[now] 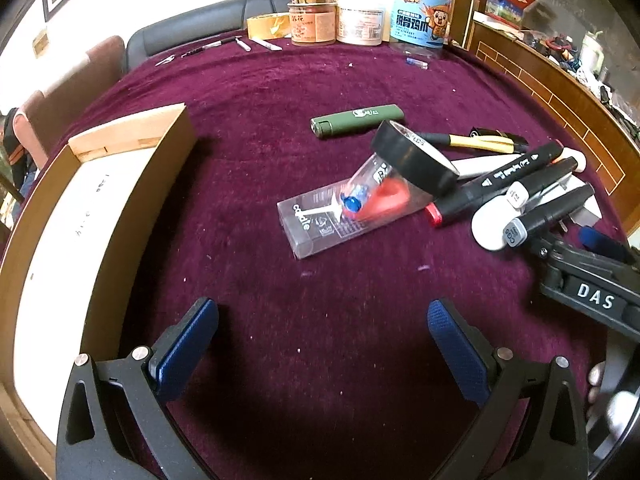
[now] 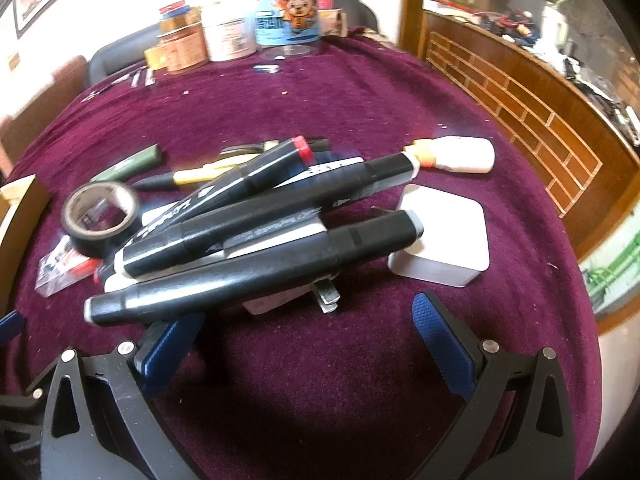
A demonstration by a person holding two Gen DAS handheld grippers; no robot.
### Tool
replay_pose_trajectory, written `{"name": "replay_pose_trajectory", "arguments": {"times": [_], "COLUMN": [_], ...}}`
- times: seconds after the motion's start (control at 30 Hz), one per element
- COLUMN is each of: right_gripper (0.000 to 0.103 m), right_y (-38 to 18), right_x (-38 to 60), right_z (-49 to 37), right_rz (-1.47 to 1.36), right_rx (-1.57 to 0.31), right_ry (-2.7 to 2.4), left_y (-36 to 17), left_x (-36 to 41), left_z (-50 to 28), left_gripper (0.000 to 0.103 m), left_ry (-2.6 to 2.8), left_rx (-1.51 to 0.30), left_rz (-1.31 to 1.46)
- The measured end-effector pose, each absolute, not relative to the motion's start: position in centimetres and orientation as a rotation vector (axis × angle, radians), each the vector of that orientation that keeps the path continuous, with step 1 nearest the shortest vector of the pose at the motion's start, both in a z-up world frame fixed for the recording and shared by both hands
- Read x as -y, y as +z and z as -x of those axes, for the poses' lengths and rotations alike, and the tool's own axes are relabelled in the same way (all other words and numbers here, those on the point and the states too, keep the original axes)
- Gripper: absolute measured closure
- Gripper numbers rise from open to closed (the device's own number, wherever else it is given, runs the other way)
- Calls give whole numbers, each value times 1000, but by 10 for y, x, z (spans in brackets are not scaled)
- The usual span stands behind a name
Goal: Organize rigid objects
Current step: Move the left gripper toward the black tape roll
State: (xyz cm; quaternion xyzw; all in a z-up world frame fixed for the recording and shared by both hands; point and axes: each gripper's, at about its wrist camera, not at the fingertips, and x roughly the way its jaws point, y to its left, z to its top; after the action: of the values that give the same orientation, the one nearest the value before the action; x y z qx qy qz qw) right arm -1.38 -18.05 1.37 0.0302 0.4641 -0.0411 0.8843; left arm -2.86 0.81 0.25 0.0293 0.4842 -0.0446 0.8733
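- Between the right gripper (image 2: 308, 340) fingers lies bare purple cloth (image 2: 320, 380): its jaws stand wide and hold nothing, with the marker pile (image 2: 248, 236) just ahead of the left pad.
- Low over the cloth, the left gripper (image 1: 324, 344) is also wide and empty, pointed at open cloth between the wooden box (image 1: 80, 216) and the clutter.
- Judged step: nothing looks sorted yet, since the box shows only its white floor; a first pick is being lined up, most likely the nearest marker (image 2: 224, 280).
- That pick calls for closing across the barrel near its middle and lifting without dragging the markers stacked against it, then carrying it left to the box.
- In the way: the markers overlap each other and rest on a white block (image 2: 440, 236) and a metal-pronged plug (image 2: 328, 296), so one may roll.
- Further out: a tape roll (image 1: 416, 160) leans on a clear packet (image 1: 320, 220); a green lighter (image 1: 356, 120), a yellow pen (image 1: 476, 142) and a white case (image 2: 460, 154) lie beyond.
- Jars and tubs (image 1: 360, 12) stand at the far edge, well apart.
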Motion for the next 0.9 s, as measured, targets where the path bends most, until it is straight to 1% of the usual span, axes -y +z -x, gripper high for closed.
{"name": "replay_pose_trajectory", "arguments": {"times": [0.07, 0.2, 0.27, 0.43, 0.63, 0.73, 0.77, 0.9], "right_gripper": [0, 0, 0, 0, 0, 0, 2, 3], "right_y": [17, 25, 26, 29, 26, 28, 31, 66], "right_x": [188, 228, 236, 233, 227, 221, 220, 226], "right_z": [15, 25, 23, 25, 34, 35, 39, 77], "right_rz": [-83, -398, -459, -410, -355, -313, -288, -266], "right_rx": [-996, -970, -999, -1016, -923, -934, -924, -732], "right_ry": [-20, 59, 99, 161, 116, 65, 22, -79], "left_y": [3, 3, 3, 2, 2, 2, 2, 2], "left_x": [-8, -7, -7, -8, -8, -7, -7, -6], "left_z": [28, 28, 27, 27, 26, 25, 25, 25], "left_gripper": [1, 1, 1, 1, 1, 1, 1, 1], "left_ry": [-92, -81, -77, -80, -70, -46, -40, -41], "left_rx": [-1009, -1009, -1009, -1009, -1009, -1009, -1009, -1009], "left_rz": [-62, -64, -63, -59, -55, -43, -41, -47]}}
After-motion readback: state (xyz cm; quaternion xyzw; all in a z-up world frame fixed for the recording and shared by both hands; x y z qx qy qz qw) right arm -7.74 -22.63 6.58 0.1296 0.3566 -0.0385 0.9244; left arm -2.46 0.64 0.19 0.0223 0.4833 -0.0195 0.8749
